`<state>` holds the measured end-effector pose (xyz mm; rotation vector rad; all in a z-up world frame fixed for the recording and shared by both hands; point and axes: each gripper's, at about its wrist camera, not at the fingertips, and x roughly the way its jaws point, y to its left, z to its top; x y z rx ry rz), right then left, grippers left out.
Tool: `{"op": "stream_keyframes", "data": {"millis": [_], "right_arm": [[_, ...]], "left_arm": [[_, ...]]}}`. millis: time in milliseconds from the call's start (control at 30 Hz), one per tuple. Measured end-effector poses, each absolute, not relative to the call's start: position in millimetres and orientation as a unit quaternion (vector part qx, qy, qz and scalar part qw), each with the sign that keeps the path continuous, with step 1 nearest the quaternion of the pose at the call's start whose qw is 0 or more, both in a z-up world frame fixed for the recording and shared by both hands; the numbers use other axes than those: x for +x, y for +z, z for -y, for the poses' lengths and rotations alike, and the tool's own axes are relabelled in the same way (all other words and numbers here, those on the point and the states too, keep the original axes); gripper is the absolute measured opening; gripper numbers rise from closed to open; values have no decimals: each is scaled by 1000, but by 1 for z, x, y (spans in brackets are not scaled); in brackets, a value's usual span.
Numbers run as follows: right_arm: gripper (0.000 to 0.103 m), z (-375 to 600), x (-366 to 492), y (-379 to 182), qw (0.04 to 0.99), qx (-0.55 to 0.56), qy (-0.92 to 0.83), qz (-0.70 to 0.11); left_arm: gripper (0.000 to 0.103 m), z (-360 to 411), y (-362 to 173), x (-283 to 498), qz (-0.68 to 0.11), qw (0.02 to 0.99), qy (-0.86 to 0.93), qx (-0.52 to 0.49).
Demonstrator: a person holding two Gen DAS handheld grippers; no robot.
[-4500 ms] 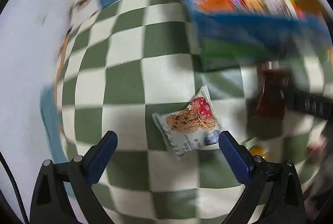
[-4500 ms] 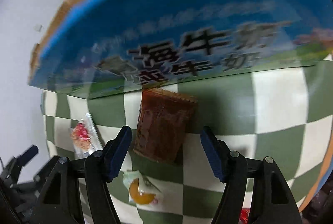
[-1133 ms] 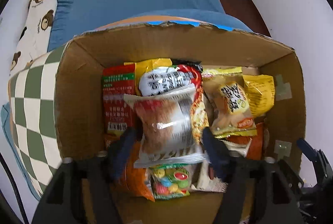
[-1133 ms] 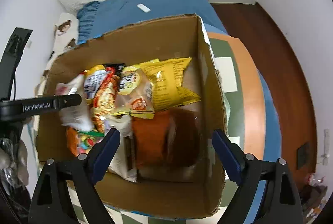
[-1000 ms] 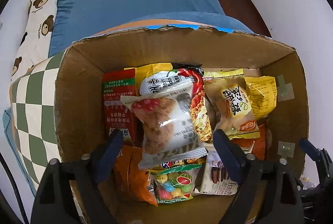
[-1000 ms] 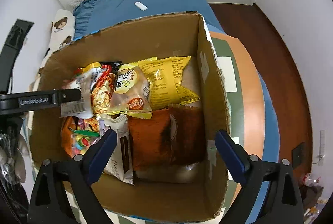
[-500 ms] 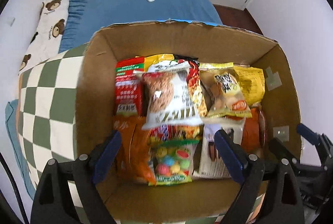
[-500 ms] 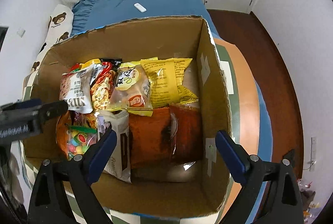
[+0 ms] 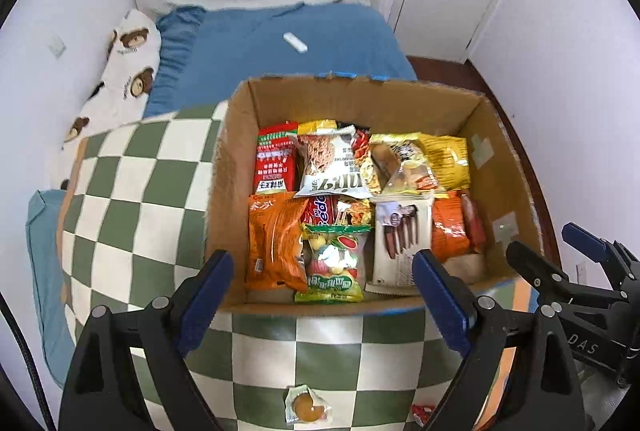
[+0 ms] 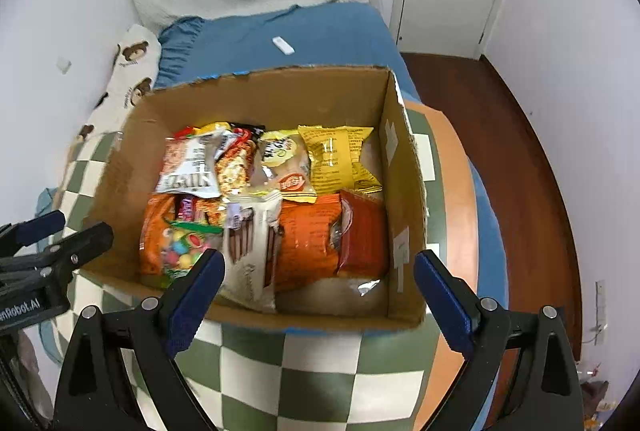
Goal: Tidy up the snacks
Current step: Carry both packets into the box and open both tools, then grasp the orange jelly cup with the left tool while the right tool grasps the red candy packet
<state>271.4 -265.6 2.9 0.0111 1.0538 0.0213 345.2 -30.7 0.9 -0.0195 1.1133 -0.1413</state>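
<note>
Both grippers have pulled back and up from the box (image 9: 224, 191) since the last frames, so more bed (image 9: 280, 43) and checkered cloth (image 9: 132, 191) show. Left gripper (image 9: 324, 295) hangs above the box's near edge, jaws spread, holding nothing. Right gripper (image 10: 316, 291) likewise, released, just beside it. Snacks (image 10: 248, 199) lie packed in the box; a jelly cup (image 9: 306, 407) sits on the cloth outside.

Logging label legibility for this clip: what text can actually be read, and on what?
"DAS" on the right gripper body, seen from the left wrist.
"enRobot.AI", cut off, on the left gripper body.
"edo", partial, on the red packet.
Chinese print on the other snack packets: too blurred to read.
</note>
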Motion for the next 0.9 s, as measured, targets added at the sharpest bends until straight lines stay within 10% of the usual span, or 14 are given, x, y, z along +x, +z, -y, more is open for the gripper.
{"op": "stream_keyframes", "data": {"millis": [900], "right_arm": [[97,262,131,119,927,26,27,-374]], "left_arm": [[92,32,110,223,-396,916,-68,12]]}}
